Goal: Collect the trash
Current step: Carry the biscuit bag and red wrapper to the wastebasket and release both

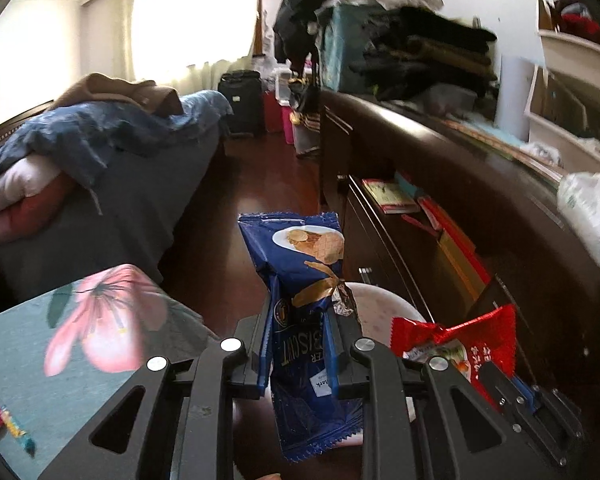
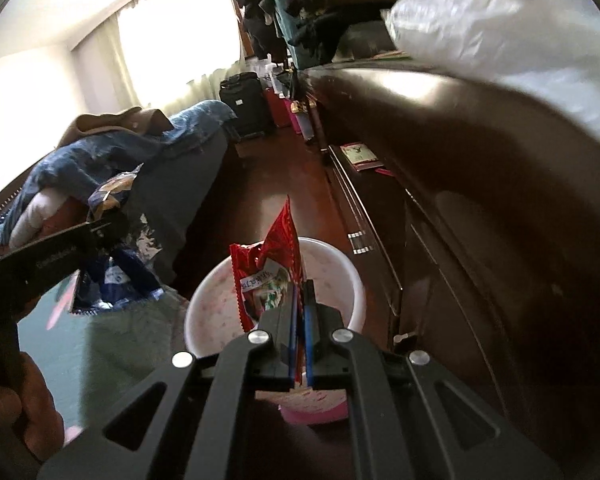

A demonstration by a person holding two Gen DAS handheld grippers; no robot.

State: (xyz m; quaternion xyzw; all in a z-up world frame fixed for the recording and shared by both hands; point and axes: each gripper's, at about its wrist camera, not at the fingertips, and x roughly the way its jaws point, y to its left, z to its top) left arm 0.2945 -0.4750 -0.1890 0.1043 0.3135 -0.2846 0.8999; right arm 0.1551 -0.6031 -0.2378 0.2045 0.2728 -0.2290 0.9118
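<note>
Right wrist: dresser (image 2: 480, 208) beside bin (image 2: 352, 276).

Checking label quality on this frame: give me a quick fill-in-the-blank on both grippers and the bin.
1. The left gripper holds a ____ biscuit wrapper.
2. The right gripper is shut on a ____ snack wrapper.
3. Below the red wrapper stands a white ____, its mouth open.
4. On the left lies a cloth with a pink ____ print.

Missing words: blue; red; bin; flower
</note>
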